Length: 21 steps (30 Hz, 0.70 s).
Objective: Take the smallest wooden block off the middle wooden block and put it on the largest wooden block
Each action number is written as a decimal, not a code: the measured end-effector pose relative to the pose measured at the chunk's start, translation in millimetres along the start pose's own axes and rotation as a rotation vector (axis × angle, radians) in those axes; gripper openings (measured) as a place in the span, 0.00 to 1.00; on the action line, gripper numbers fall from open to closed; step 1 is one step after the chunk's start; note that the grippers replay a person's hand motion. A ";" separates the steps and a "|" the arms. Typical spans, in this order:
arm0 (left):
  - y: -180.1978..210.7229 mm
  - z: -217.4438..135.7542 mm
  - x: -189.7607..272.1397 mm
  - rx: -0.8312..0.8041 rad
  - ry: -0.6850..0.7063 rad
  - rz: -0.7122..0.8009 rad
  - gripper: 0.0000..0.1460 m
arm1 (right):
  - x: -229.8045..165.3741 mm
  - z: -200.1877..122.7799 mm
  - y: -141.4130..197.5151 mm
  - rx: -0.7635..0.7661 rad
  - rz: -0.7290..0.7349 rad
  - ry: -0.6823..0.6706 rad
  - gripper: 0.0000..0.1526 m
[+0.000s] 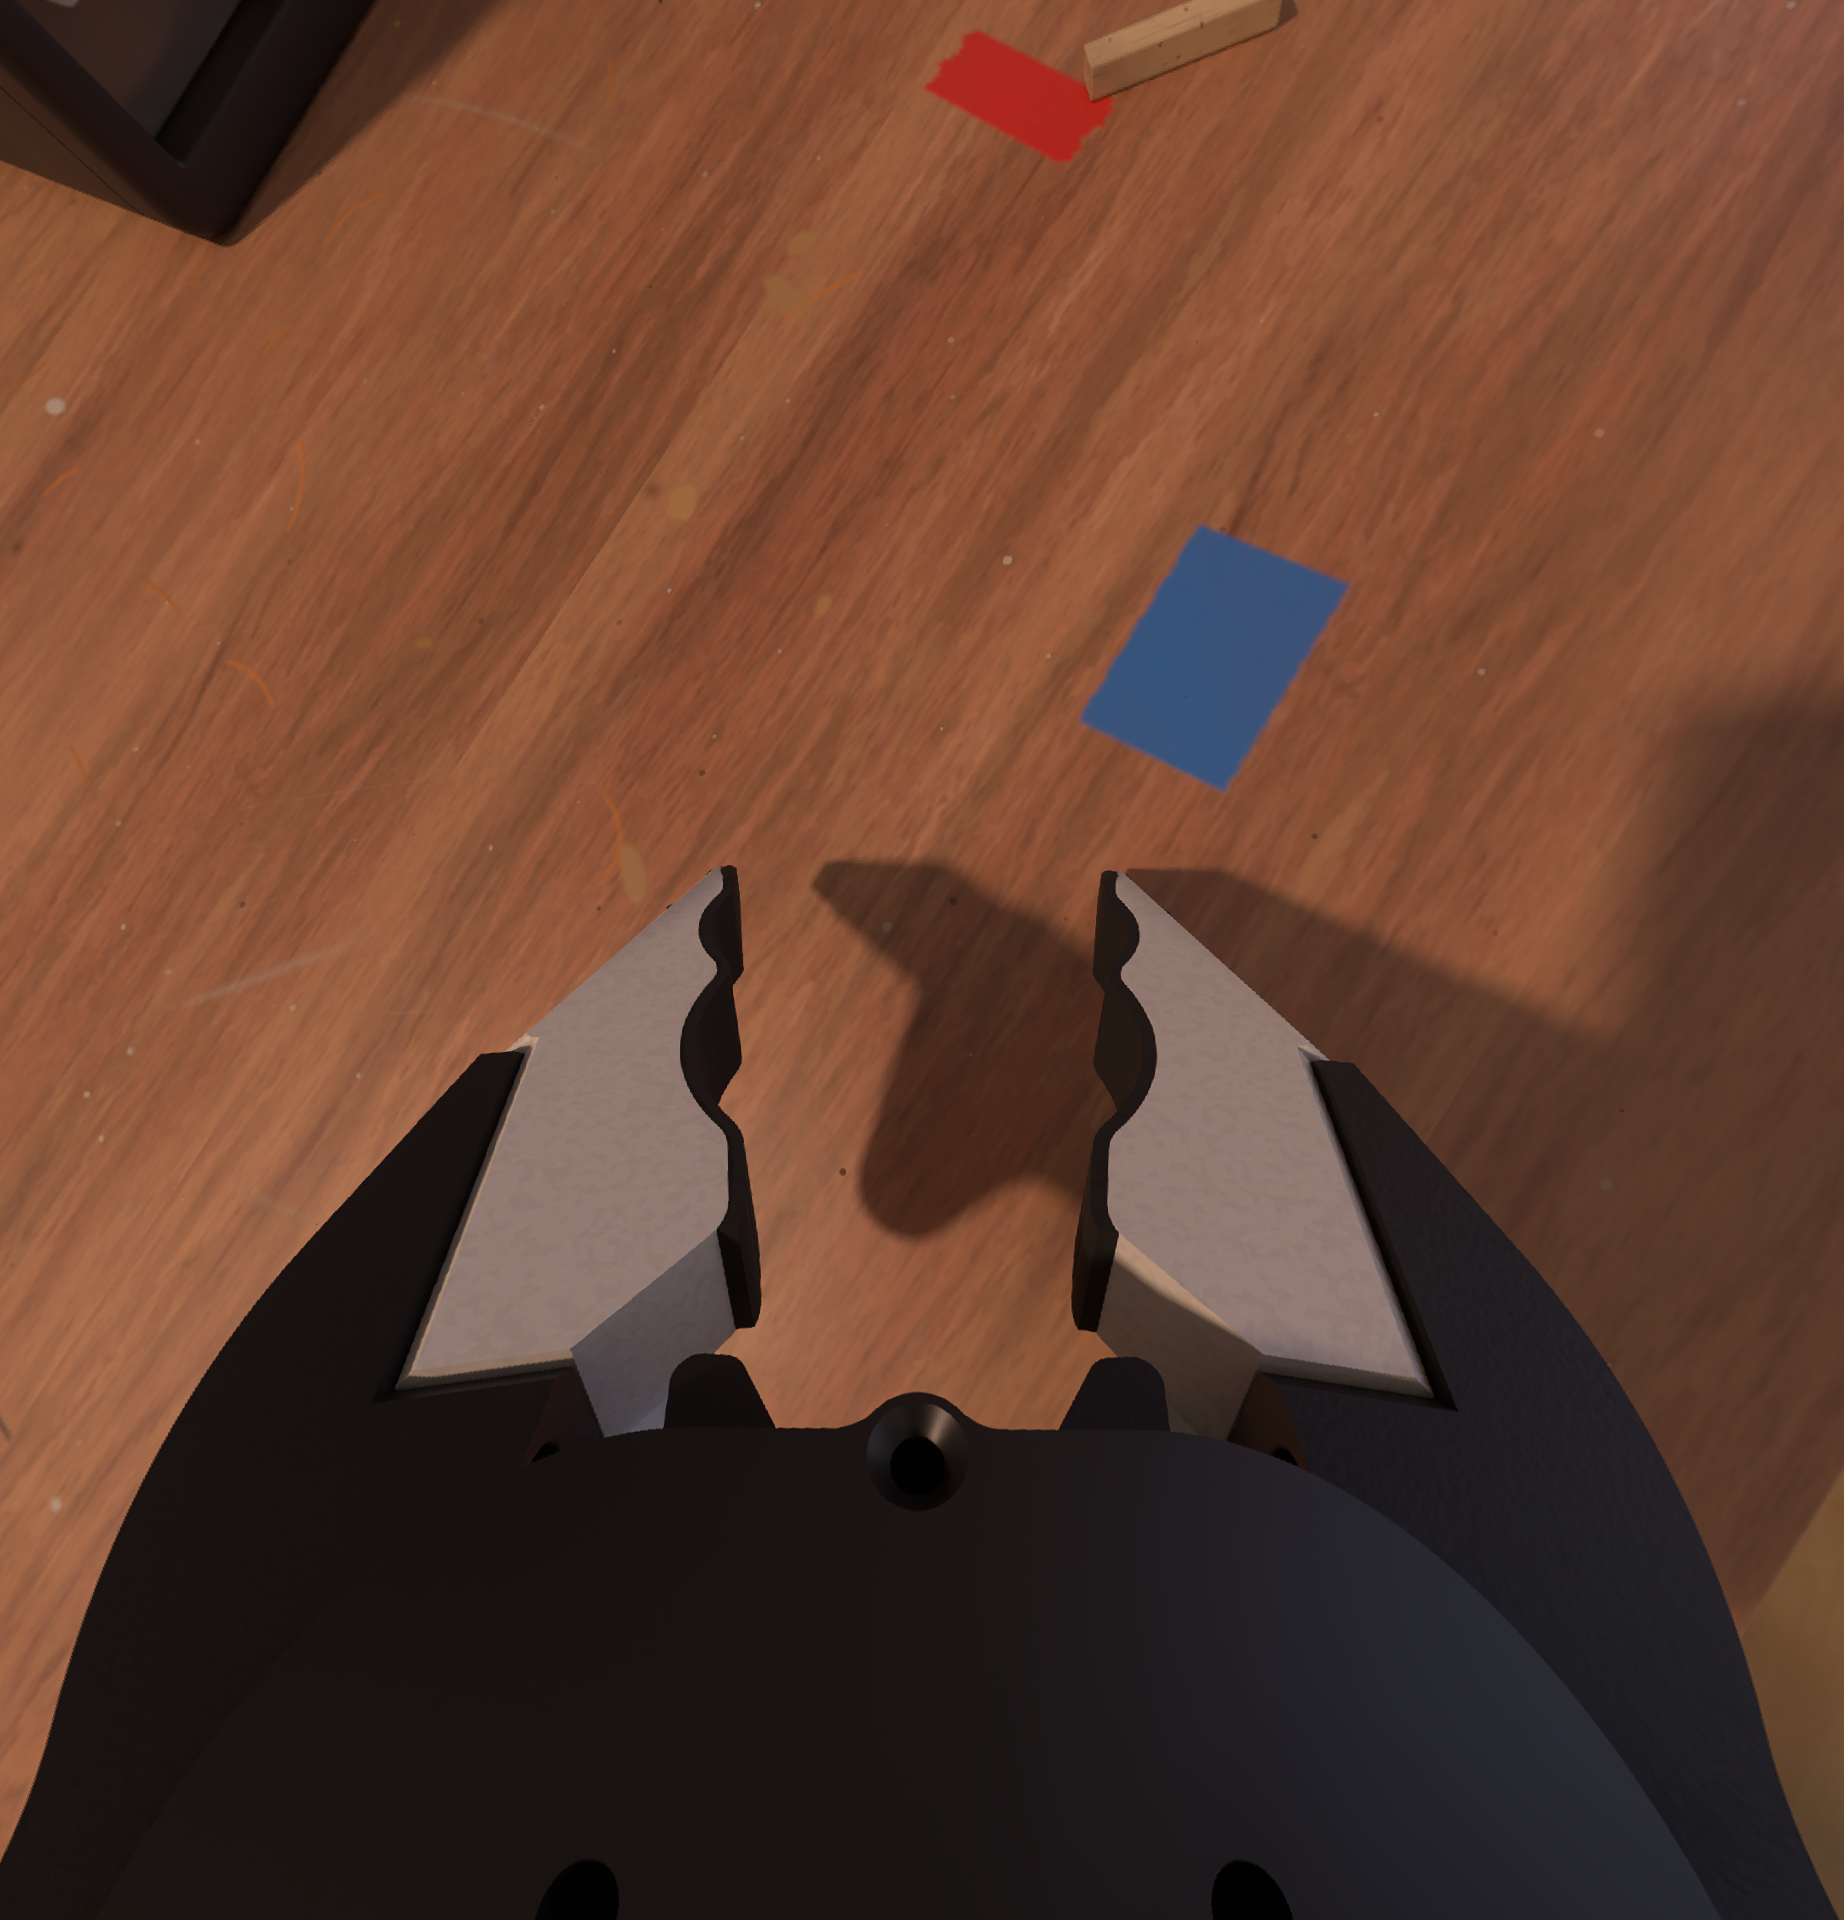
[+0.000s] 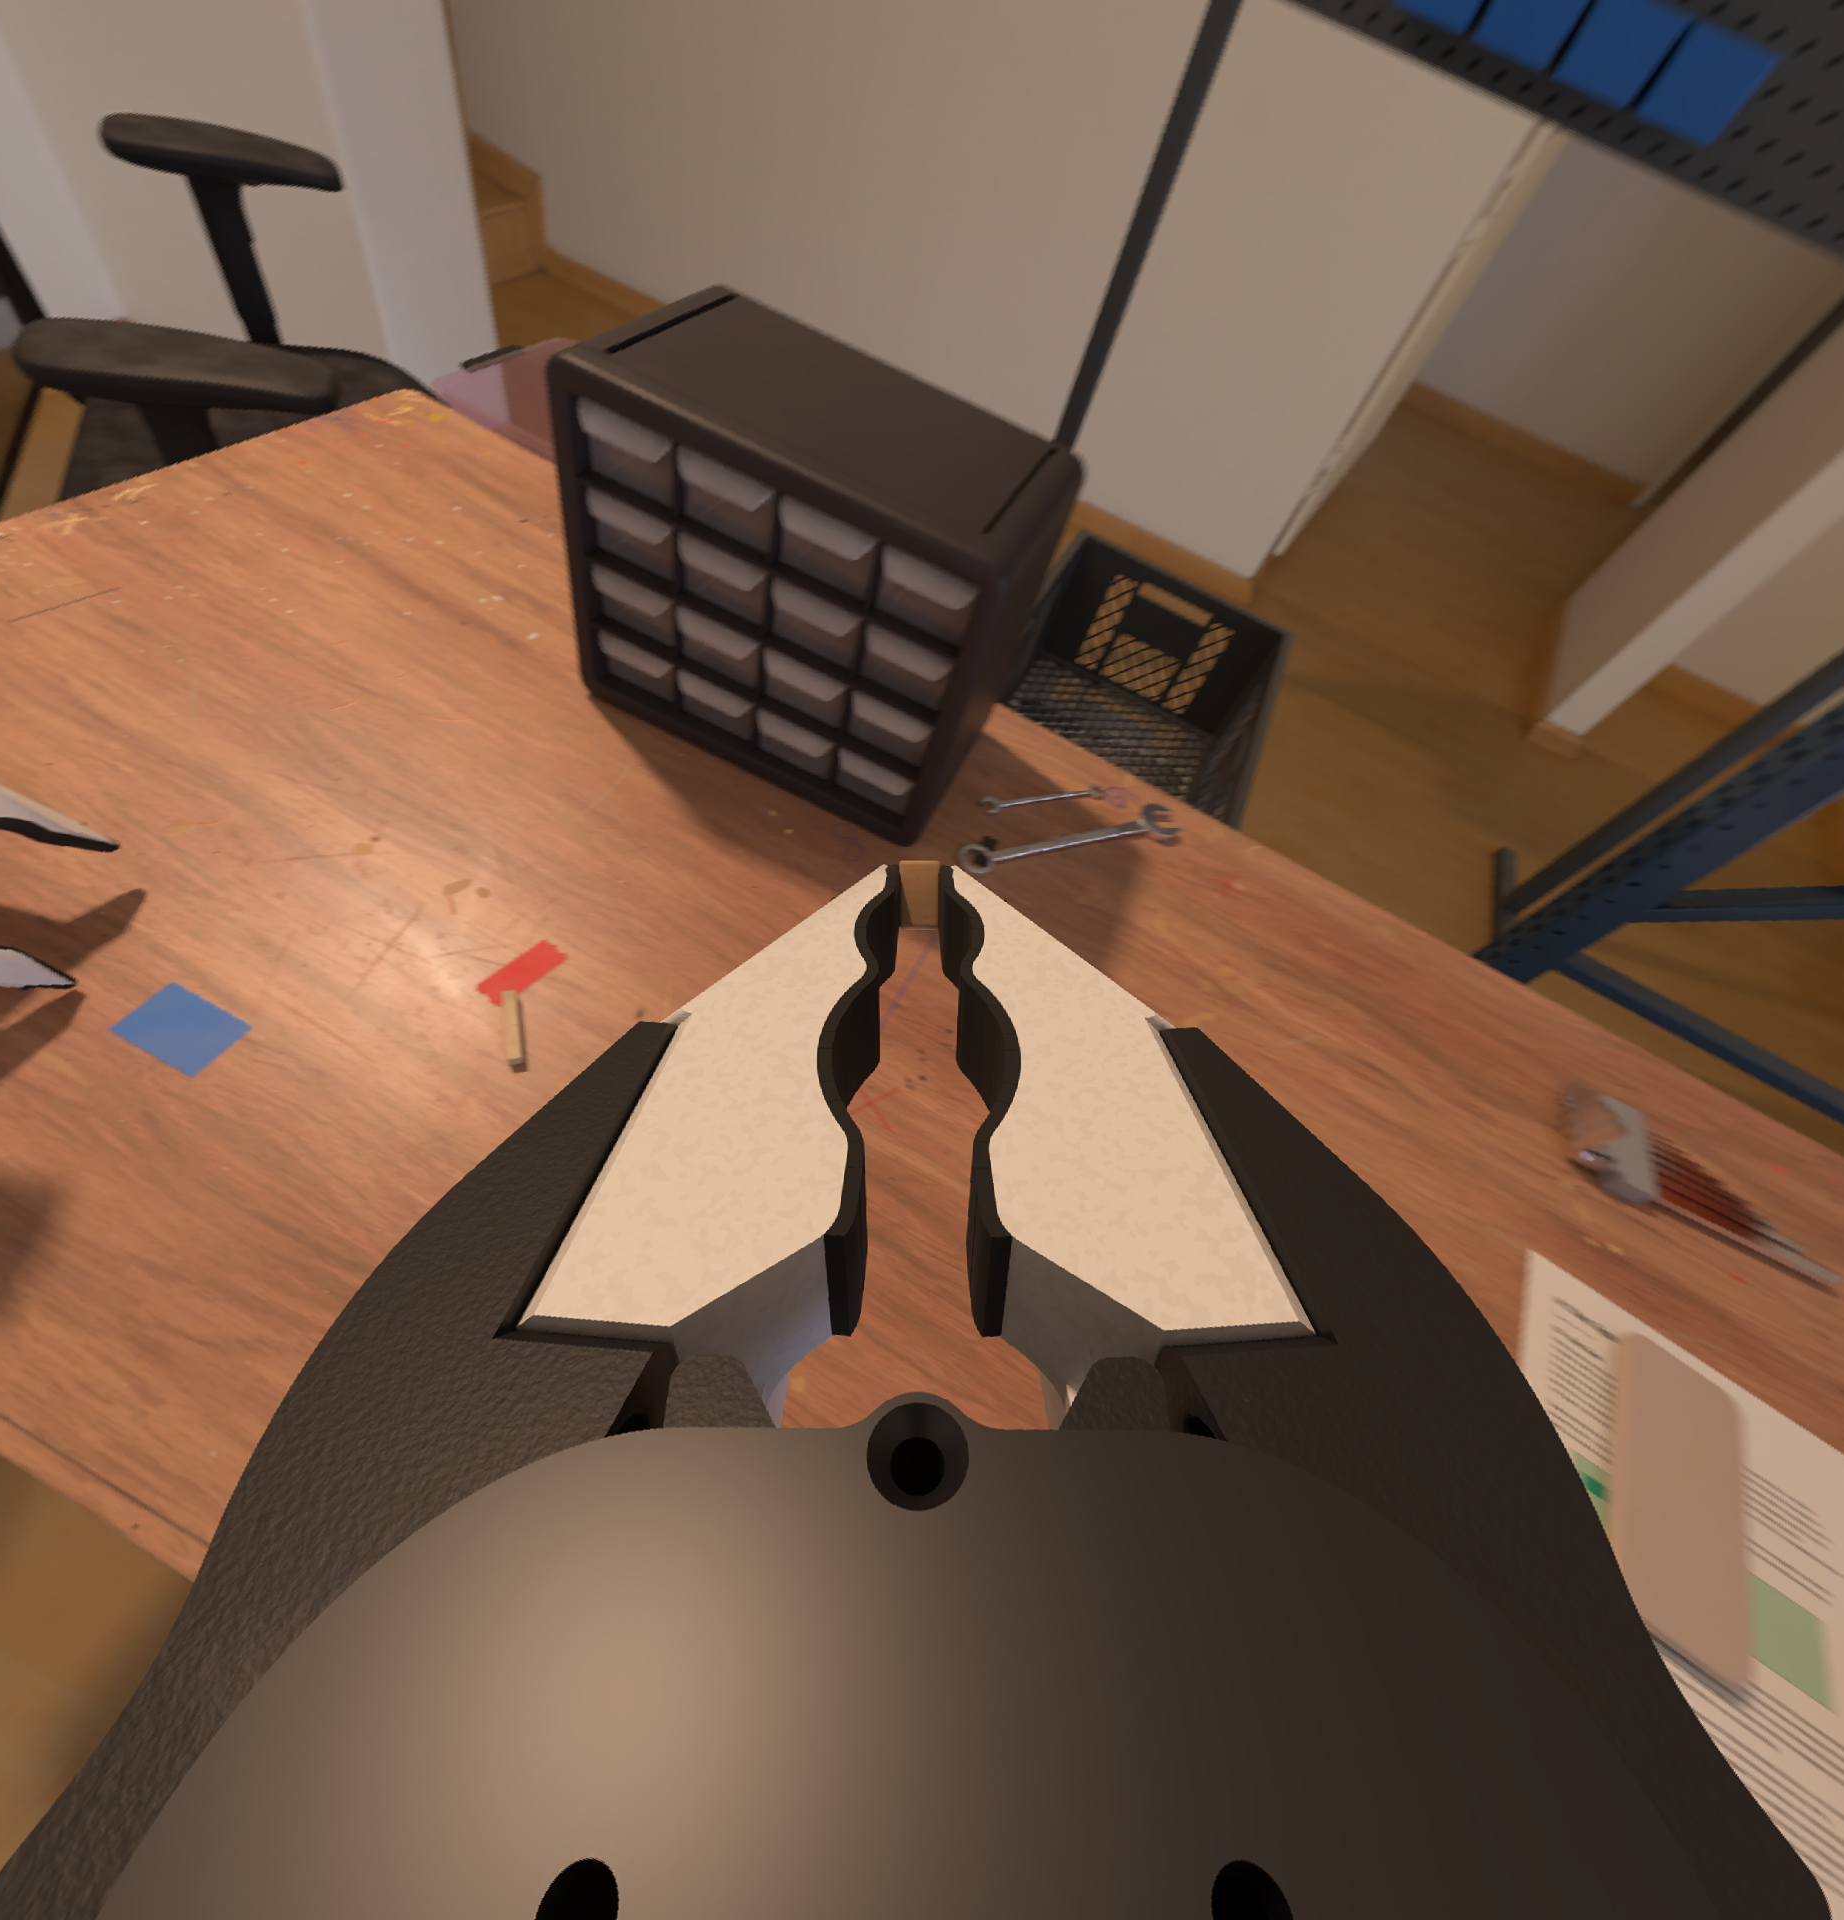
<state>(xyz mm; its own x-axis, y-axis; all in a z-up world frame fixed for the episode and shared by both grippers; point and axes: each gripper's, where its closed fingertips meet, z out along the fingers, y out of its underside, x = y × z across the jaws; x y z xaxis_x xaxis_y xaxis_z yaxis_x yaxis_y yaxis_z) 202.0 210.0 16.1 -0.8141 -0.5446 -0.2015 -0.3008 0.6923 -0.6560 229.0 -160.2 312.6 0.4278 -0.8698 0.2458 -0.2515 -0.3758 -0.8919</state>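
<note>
My right gripper [image 2: 918, 883] is shut on a small tan wooden block [image 2: 918, 902], held at the fingertips well above the table. A longer, thin wooden block [image 2: 515, 1029] lies flat on the table with one end at a red patch [image 2: 521, 968]; it also shows at the top of the left wrist view [image 1: 1178, 44]. My left gripper [image 1: 918, 878] is open and empty over bare table, with a blue patch [image 1: 1214, 657] ahead to its right. Its fingertips [image 2: 24, 831] show at the left edge of the right wrist view.
A dark drawer cabinet [image 2: 793, 561] stands at the table's far side, with two wrenches [image 2: 1069, 842] in front of it. A metal tool [image 2: 1614, 1143], a paper sheet [image 2: 1770, 1558] and a blurred tan slab [image 2: 1676, 1507] lie at the right. A black crate [image 2: 1146, 665] and a chair [image 2: 170, 353] are beyond the table.
</note>
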 end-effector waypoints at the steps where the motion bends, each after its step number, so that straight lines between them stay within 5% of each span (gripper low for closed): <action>1: -0.2 0.7 0.4 0.003 0.001 -0.005 0.47 | 8.7 -11.7 -2.8 0.007 -0.006 0.023 0.04; 12: -3.0 4.1 1.0 0.010 0.001 -0.030 0.47 | 59.0 -99.7 -21.2 0.049 -0.038 0.213 0.04; 21: -3.4 4.4 1.7 0.014 -0.001 -0.033 0.46 | 70.4 -83.6 67.1 -0.076 0.076 0.273 0.04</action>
<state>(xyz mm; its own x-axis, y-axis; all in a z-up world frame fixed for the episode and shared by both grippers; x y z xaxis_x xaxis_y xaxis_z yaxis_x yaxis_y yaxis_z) 203.9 204.6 14.7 -0.8032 -0.5678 -0.1801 -0.3205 0.6668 -0.6727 169.6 -273.4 301.9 0.1583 -0.9463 0.2820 -0.3426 -0.3205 -0.8831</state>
